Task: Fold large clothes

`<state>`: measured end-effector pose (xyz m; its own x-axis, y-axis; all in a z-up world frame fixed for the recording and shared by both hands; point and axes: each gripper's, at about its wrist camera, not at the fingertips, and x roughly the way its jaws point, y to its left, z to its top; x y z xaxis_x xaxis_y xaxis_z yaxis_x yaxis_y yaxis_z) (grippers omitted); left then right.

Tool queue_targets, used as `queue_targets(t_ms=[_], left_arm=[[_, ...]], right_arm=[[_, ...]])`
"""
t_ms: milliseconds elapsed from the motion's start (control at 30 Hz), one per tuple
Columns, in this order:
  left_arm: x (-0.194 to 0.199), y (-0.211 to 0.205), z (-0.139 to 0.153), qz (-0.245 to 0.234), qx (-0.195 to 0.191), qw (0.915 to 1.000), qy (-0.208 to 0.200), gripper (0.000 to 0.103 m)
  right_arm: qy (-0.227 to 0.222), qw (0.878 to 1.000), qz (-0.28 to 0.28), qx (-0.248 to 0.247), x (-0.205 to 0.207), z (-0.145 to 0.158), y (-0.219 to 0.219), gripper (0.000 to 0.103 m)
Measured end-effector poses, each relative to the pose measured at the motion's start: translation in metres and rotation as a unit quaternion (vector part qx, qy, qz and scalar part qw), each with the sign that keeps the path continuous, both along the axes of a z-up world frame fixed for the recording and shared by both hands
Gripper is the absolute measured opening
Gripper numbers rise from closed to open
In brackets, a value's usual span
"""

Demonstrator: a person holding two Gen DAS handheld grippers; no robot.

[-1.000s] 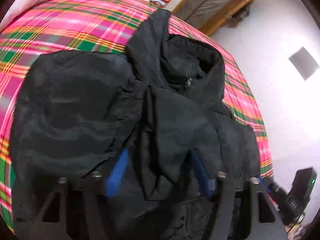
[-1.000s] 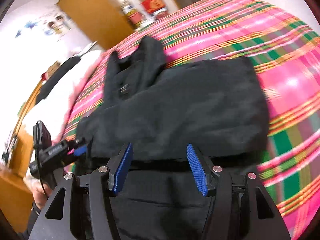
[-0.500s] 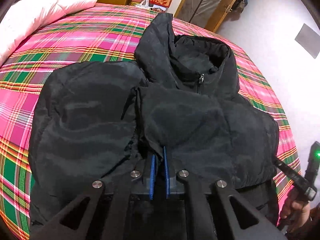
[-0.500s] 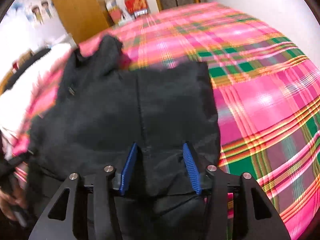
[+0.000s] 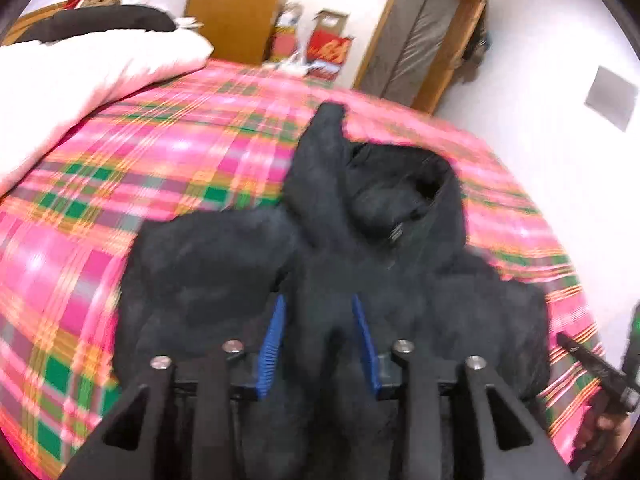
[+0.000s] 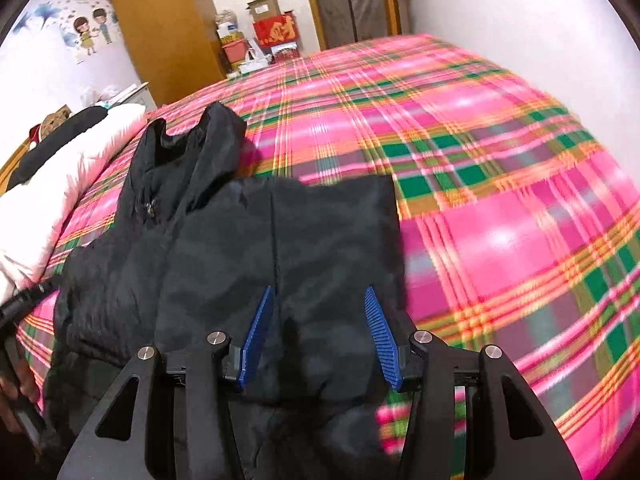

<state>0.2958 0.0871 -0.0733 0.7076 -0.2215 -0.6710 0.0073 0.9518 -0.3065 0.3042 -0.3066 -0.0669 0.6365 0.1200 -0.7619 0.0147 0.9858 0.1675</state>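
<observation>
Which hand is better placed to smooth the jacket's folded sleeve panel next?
Probably the right: the right gripper hangs directly over the flat folded panel of the black jacket, jaws apart, while the left gripper is opening over the bunched middle.

The left wrist view is looking down and forward along its own hand-held gripper (image 5: pixel 318 320), close over the jacket (image 5: pixel 224 264) on the bed (image 5: pixel 120 168), facing the far door. The right wrist view is looking from just beside it, equally near, along its hand-held gripper (image 6: pixel 320 312). Both are sharing the jacket (image 6: pixel 320 232), bed (image 6: pixel 500 160) and red box (image 6: pixel 276 30).
</observation>
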Motion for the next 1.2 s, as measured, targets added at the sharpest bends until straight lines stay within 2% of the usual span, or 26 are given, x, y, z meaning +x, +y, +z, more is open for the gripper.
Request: queue_targets(t_ms=[100,233,333,500,633,800,967,1200], left_arm=[[0.023,-0.012,-0.004,-0.030,0.010,0.9995,-0.006,0.041],[0.054,-0.022,-0.042,-0.047,0.036,0.9970,0.051,0.041],[0.055,-0.017,-0.048,-0.049,0.019,0.9974,0.050,0.041],[0.040,-0.011,-0.030,-0.044,0.017,0.9973,0.056,0.041],[0.012,-0.009,-0.015,-0.047,0.021,0.9975,0.048,0.041],[-0.005,-0.010,0.001,-0.055,0.034,0.9966,0.051,0.041],[0.010,-0.011,0.026,-0.062,0.053,0.9959,0.039,0.041],[0.063,-0.011,0.040,-0.066,0.070,0.9946,0.039,0.041]], right_arm=[[0.008,1.000,0.007,-0.014,0.026,-0.003,0.002,0.048],[0.061,0.997,0.019,-0.030,0.058,-0.026,0.003,0.048],[0.067,0.997,0.018,-0.025,0.060,-0.029,0.000,0.048],[0.055,0.998,0.007,-0.001,0.041,-0.012,-0.002,0.049],[0.029,0.999,0.029,0.012,0.013,0.011,0.010,0.049],[0.016,0.998,0.059,0.007,0.006,0.031,0.034,0.049],[0.007,0.997,0.081,0.008,0.026,0.042,0.057,0.049],[0.003,0.995,0.098,0.009,0.074,0.046,0.080,0.049]])
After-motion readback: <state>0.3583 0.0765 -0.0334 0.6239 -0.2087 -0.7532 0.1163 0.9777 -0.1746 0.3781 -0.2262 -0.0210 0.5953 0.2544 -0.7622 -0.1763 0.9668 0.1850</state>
